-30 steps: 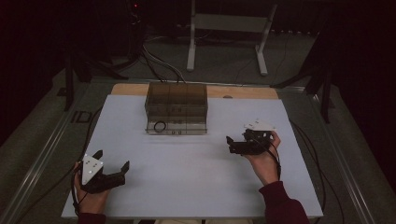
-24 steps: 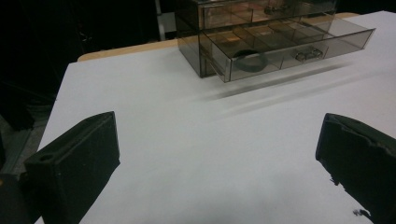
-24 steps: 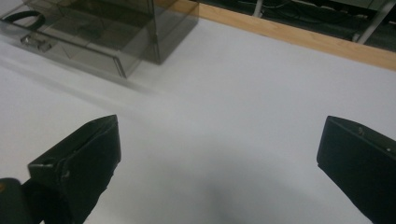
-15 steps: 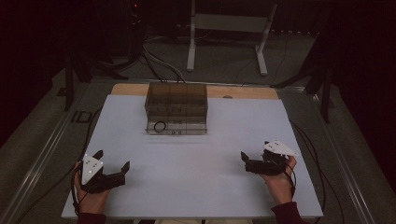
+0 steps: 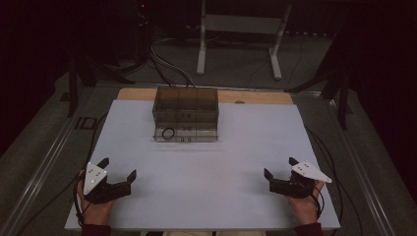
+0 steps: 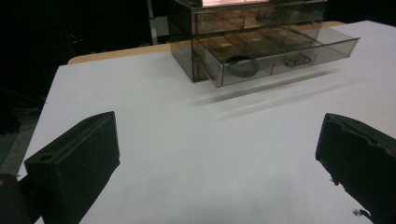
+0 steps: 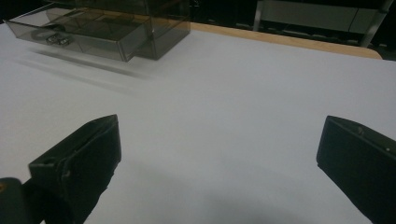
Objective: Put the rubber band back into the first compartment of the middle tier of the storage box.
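Bench [image 5: 206, 196]: a pale white sheet over a wooden top, the wood showing as a strip along the far edge.

Drawer cabinet [image 5: 186, 105]: smoky transparent plastic, standing at the far middle of the bench, well apart from both grippers. Its lowest drawer [image 6: 280, 56] is pulled out toward the person and is divided into compartments.

Ring [image 5: 168, 133]: a dark ring lying flat in the open drawer, in the compartment at the left end as seen from the high view. In the left gripper view it lies just behind the drawer's front wall.

Small metal piece [image 6: 298, 60]: lies in a drawer compartment to the right of the ring's (too small to identify further).

Left gripper [image 5: 118, 177]: held in the person's left hand [image 5: 93, 209] at the near left of the bench, grey plate on top. Jaws spread wide, nothing between them; its own view shows bare white sheet in the gap.

Right gripper [image 5: 279, 173]: held in the person's right hand [image 5: 306, 204] at the near right of the bench, grey plate on top, cable trailing off the edge. Jaws likewise wide apart and empty, with the cabinet far off at upper left in its own view.

Floor beyond the bench: dark, with cables and a white metal stand [image 5: 241, 29].
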A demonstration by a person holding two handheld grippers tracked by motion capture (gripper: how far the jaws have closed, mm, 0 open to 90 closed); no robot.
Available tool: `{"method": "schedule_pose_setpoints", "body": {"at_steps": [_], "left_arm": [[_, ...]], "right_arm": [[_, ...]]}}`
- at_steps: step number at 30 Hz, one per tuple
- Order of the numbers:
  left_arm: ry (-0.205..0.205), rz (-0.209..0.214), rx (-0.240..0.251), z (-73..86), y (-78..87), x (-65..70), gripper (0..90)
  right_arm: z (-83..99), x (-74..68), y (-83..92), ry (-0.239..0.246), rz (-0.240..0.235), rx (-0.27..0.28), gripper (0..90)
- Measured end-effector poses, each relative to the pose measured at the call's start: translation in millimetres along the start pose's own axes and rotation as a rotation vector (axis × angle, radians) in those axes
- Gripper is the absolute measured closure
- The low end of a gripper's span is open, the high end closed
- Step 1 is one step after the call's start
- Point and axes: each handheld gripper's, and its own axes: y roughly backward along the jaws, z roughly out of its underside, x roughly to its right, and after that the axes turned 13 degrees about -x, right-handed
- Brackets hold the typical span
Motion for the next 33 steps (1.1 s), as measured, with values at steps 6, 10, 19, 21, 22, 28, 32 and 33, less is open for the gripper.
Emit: {"method": "schedule_pose_setpoints", "body": {"at_steps": [6, 10, 19, 21, 22, 28, 32, 33], "left_arm": [[0.001, 0.010, 0.009, -0.5, 0.6, -0.9, 0.4], [0.008, 0.013, 0.011, -0.5, 0.2, -1.1, 0.4], [-0.001, 0.008, 0.008, -0.7, -1.0, 0.5, 0.4], [0.001, 0.008, 0.006, -0.6, -1.2, 0.5, 0.4], [0.002, 0.008, 0.007, -0.5, -1.2, 0.3, 0.4], [0.003, 0.007, 0.005, 0.0, -0.8, -0.2, 0.4], [0.005, 0.007, -0.001, 0.5, -1.4, -0.4, 0.4], [0.004, 0.007, -0.002, 0.6, -1.6, -0.4, 0.4]], "right_arm": [[7.1, 2.1, 2.4, -0.012, 0.005, 0.007, 0.4], [9.5, 3.8, 5.5, -0.016, 0.009, 0.020, 0.4], [14.2, 10.7, 8.7, -0.040, 0.014, 0.032, 0.4], [15.2, 11.7, 8.6, -0.044, 0.011, 0.033, 0.4], [15.5, 11.8, 8.3, -0.045, 0.011, 0.032, 0.4], [16.5, 12.4, 8.3, -0.052, 0.015, 0.032, 0.4], [17.1, 13.5, 8.0, -0.058, 0.016, 0.029, 0.4], [17.1, 13.6, 7.6, -0.058, 0.015, 0.029, 0.4]]}}
